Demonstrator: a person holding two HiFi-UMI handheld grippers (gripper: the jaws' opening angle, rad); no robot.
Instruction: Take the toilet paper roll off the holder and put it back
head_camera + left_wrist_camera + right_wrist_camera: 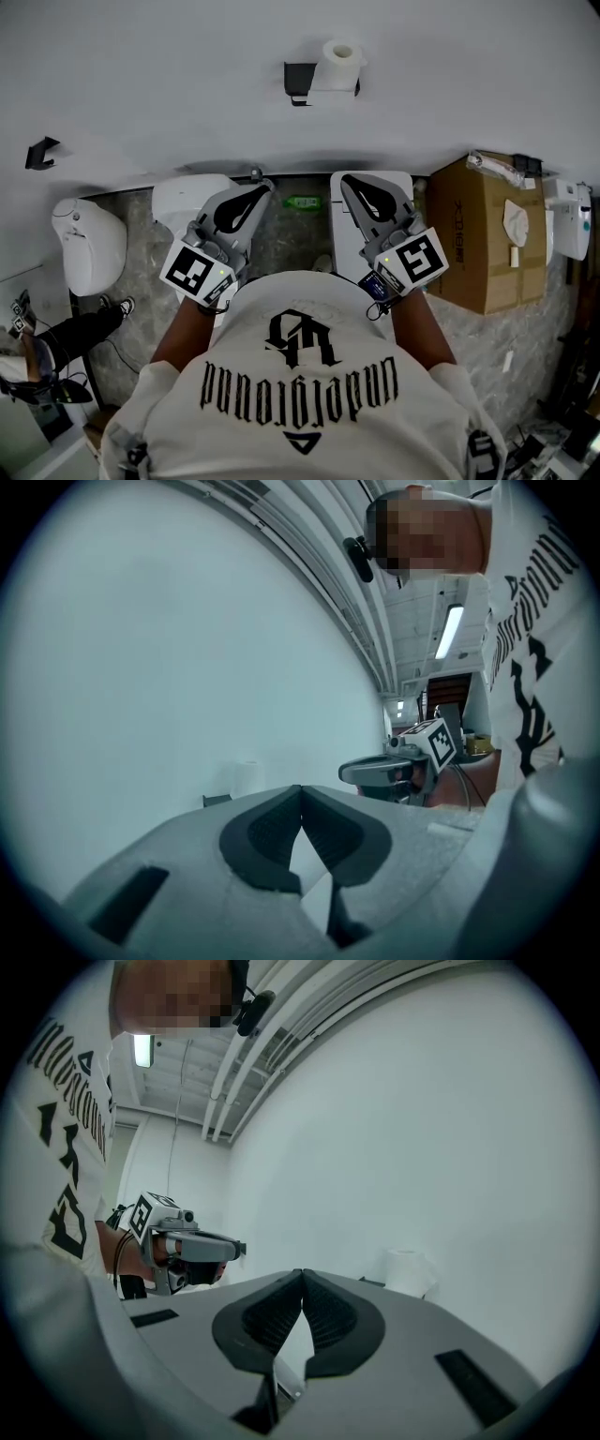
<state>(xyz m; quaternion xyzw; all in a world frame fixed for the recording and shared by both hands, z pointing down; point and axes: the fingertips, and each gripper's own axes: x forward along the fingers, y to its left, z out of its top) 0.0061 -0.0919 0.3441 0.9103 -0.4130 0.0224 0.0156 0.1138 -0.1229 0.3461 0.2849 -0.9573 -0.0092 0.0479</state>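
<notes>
Right gripper [301, 1271], jaws together; toilet paper roll [405, 1271] seemingly on holder [371, 1282]

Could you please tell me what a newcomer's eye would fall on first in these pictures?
First comes the white toilet paper roll on its black holder, alone on the bare white wall at the top of the head view. Below it, the left gripper and right gripper point side by side at the wall, jaws shut and empty. A cardboard box stands at the right.
</notes>
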